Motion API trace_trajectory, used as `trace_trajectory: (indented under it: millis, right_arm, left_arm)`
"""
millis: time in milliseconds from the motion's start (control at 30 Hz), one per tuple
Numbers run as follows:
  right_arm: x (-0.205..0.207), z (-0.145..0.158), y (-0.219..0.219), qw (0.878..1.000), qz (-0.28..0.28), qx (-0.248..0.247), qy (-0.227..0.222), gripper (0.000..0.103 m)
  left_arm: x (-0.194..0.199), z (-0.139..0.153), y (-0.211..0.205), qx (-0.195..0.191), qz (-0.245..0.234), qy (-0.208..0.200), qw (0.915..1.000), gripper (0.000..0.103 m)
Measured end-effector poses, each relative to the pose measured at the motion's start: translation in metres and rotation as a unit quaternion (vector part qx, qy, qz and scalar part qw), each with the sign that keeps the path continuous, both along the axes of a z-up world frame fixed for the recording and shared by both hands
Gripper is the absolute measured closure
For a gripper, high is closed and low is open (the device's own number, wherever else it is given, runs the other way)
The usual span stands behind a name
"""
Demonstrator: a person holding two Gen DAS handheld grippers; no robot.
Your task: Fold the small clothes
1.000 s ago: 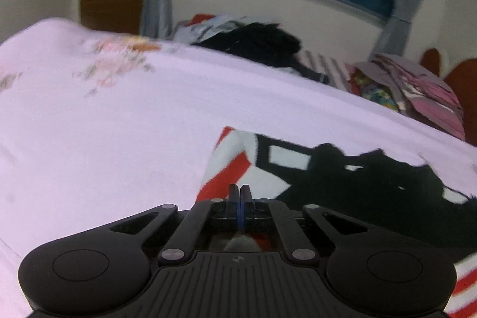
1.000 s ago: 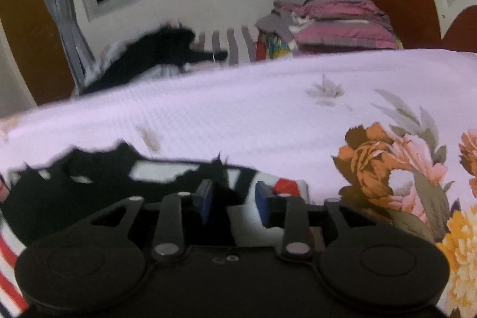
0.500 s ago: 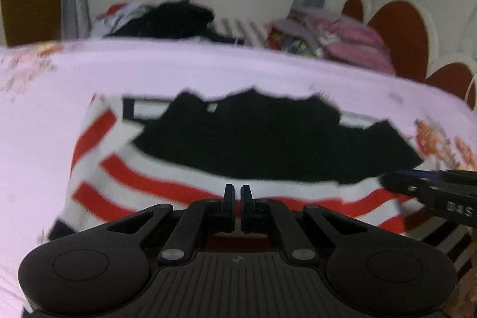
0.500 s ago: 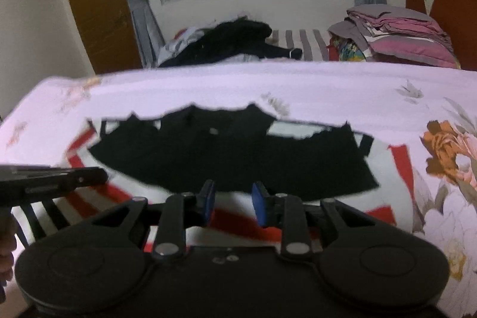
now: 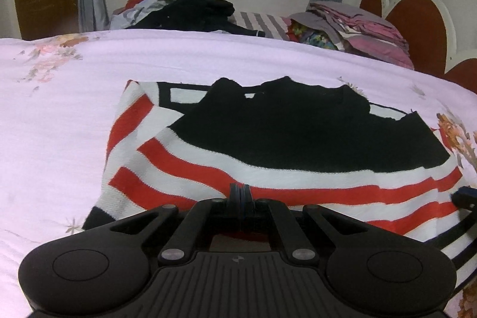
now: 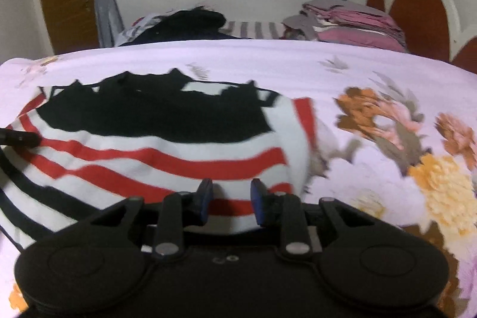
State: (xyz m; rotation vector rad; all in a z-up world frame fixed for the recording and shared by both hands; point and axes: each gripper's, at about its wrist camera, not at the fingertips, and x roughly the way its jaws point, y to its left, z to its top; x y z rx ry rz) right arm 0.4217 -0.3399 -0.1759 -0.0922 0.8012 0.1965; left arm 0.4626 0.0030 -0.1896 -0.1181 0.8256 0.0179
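Nearest in the left wrist view, the left gripper (image 5: 240, 192) has its jaws pressed together at the near hem of the sweater (image 5: 268, 175); whether cloth is pinched between them cannot be told. The right gripper (image 6: 232, 198) is narrowing, its blue pads still apart over the sweater's near right edge, with red-striped cloth showing in the gap.

The sweater lies spread flat on the lilac flowered bedspread (image 5: 59, 124): white with red stripes near, black stripes at the lower edge, a broad black panel across the chest.

A second ago only one corner of the sweater showed in each view; now both cameras take in nearly the whole garment, and the right jaws stand closer together.

Beyond the bed lie a dark heap of clothes (image 5: 193, 11) and a folded stack (image 5: 357, 29) by the headboard (image 5: 417, 29).
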Motion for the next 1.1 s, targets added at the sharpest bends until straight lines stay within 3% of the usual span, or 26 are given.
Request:
trace_trajectory:
  millis: [100, 167, 300, 467, 600, 667, 867, 1000, 1100]
  right_arm:
    - [-0.002, 0.003, 0.004, 1.0, 0.009, -0.013, 0.006, 0.075]
    - [-0.008, 0.011, 0.008, 1.0, 0.012, 0.004, -0.002, 0.069]
    - [-0.016, 0.019, 0.026, 0.999, 0.038, 0.017, -0.01, 0.069]
    - [-0.021, 0.002, 0.032, 0.999, 0.042, -0.027, 0.018, 0.069]
    - [-0.03, -0.003, 0.02, 0.998, 0.044, -0.045, 0.016, 0.069]
    - [-0.033, -0.002, 0.019, 0.998, 0.042, -0.054, 0.015, 0.069]
    - [-0.033, 0.008, 0.023, 0.999, 0.006, -0.027, 0.023, 0.067]
    - [-0.037, 0.027, 0.045, 1.0, 0.016, 0.023, 0.009, 0.066]
    - [-0.037, 0.03, 0.076, 0.999, 0.038, 0.035, 0.007, 0.065]
  left_arm:
    - [-0.002, 0.001, -0.001, 0.009, 0.002, -0.001, 1.0, 0.103]
    - [-0.004, 0.004, -0.003, 0.009, 0.008, 0.001, 0.9999, 0.103]
    - [-0.007, 0.008, -0.012, 0.029, -0.001, 0.001, 0.9996, 0.102]
    - [-0.014, 0.004, -0.005, 0.039, -0.003, -0.001, 0.9992, 0.103]
    - [-0.022, -0.001, 0.017, 0.04, 0.011, -0.002, 0.9991, 0.103]
    - [-0.026, -0.005, 0.033, 0.02, 0.025, -0.002, 0.9995, 0.101]
    - [-0.032, 0.002, 0.033, 0.008, 0.026, -0.004, 0.9996, 0.101]
    - [-0.046, 0.015, 0.029, -0.022, 0.02, -0.018, 0.9994, 0.1]
    - [-0.055, 0.019, 0.018, -0.016, -0.011, -0.027, 0.9995, 0.1]
